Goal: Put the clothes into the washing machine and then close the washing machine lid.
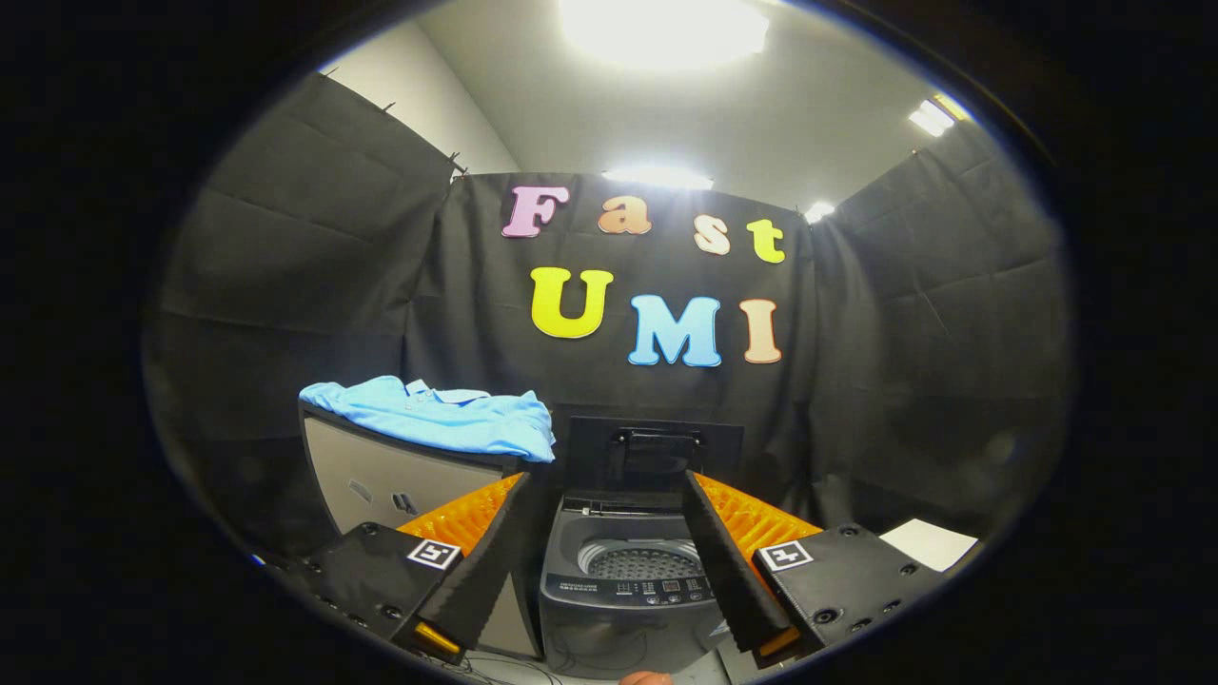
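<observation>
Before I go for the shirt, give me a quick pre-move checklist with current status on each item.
1. gripper open and holding nothing: ok, fingers spread wide apart.
2. washing machine lid raised: ok, it stands upright behind the opening.
3. drum free to receive clothes: ok as far as it shows; its bottom is hidden.
4. blue shirt within sight: ok, it lies on top of the grey cabinet beside the washing machine, beyond the fingers.
5. Shirt hanging free of snags: cannot tell; its far side is hidden.
</observation>
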Demonstrator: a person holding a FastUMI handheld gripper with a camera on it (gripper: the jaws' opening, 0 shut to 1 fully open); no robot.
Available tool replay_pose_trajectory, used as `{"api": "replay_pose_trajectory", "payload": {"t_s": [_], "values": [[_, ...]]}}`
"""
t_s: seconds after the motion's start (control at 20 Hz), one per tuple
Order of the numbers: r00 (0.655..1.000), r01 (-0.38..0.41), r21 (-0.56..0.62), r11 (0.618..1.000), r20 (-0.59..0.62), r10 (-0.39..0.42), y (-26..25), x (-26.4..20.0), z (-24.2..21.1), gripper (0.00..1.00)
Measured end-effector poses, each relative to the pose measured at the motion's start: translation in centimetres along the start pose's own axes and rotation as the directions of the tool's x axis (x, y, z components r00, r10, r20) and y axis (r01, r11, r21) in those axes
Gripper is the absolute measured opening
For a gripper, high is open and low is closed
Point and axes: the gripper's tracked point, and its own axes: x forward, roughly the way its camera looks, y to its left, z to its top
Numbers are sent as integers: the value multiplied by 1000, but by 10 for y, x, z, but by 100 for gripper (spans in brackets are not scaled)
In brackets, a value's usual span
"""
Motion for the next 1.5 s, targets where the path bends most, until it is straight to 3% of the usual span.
{"api": "replay_pose_trajectory", "payload": {"t_s": [0.4, 0.6, 0.7, 1.1, 1.5], "values": [[1000, -12, -3, 1000, 13, 12, 4, 9, 11, 98], [997, -77, -11, 997, 9, 77, 16, 23, 23, 98], [989, -136, 27, 990, -53, 138, 29, 31, 20, 98], [995, -76, -53, 996, -70, 72, 25, 73, 90, 98], [970, -162, 8, 987, -183, 161, 69, 110, 149, 98]]}}
